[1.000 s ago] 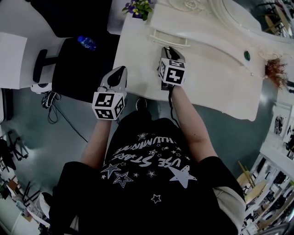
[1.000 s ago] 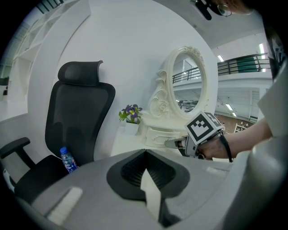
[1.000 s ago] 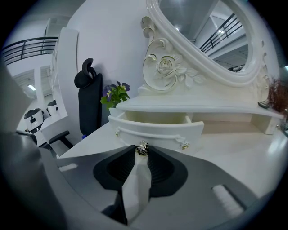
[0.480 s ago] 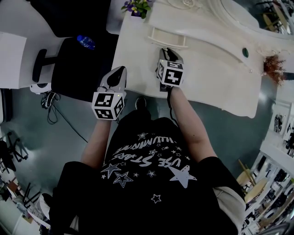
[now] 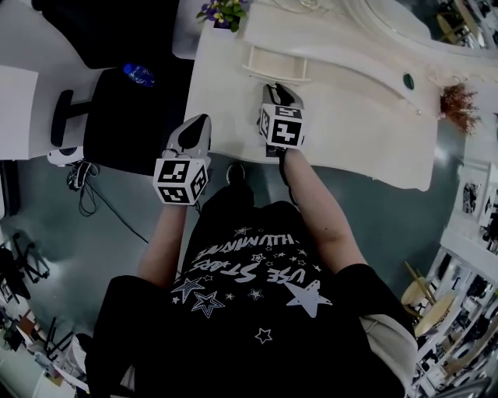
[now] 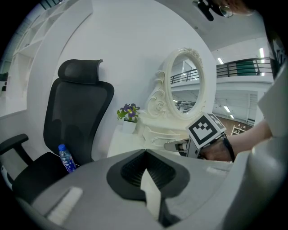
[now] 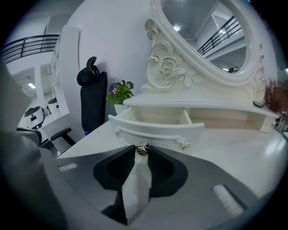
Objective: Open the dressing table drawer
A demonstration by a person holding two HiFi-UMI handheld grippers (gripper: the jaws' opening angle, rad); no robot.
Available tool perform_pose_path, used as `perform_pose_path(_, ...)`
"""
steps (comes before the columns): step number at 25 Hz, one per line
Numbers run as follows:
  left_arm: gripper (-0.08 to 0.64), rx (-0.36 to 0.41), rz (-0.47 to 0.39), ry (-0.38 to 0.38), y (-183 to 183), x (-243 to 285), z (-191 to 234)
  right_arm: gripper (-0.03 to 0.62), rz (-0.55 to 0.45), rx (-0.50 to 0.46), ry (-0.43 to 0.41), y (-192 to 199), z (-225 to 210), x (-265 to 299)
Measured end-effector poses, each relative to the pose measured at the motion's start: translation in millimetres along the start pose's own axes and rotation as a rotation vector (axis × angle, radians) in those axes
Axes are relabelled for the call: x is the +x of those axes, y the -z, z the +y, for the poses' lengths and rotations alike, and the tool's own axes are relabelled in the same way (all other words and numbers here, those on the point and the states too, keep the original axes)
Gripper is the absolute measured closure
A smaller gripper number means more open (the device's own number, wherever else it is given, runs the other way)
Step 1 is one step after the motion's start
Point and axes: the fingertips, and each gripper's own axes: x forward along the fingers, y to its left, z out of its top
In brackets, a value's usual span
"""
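The white dressing table [image 5: 366,132] has a small upper drawer [image 7: 155,132] that stands pulled out, its inside showing. My right gripper [image 7: 142,151] is shut on the drawer's metal knob [image 7: 143,148], which sits at the meeting jaw tips. In the head view the right gripper [image 5: 277,88] reaches over the tabletop to the drawer [image 5: 280,65]. My left gripper [image 5: 200,122] hangs by the table's left front edge, shut and holding nothing. In its own view the left gripper [image 6: 145,153] looks toward the right one's marker cube [image 6: 205,130].
A black office chair [image 5: 124,116] with a water bottle [image 5: 138,74] on its seat stands left of the table. A potted purple flower [image 5: 222,12] sits at the table's back left corner. An ornate oval mirror [image 7: 207,36] rises behind the drawer. Dried reddish stems [image 5: 459,101] are far right.
The right gripper stays shut on the knob and has drawn slightly toward the person, the drawer coming with it. The left gripper has hardly moved.
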Motion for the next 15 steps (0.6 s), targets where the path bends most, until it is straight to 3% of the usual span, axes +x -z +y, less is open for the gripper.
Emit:
perform_pose_path(5, 0.558, -0.006, 0.000, -0.017, 1, -1, 3, 0.462, 0.007, -0.024, 0.004, 0, 1, -1)
perform_pose_path(8, 0.558, -0.004, -0.003, -0.030, 0, -4, -2, 0.387, 0.003, -0.030, -0.021, 1, 3, -8)
perform_pose_path(15, 0.558, 0.017, -0.016, -0.052, 1, -11, -38, 0.379, -0.034, -0.027, -0.060, 4, -18, -41)
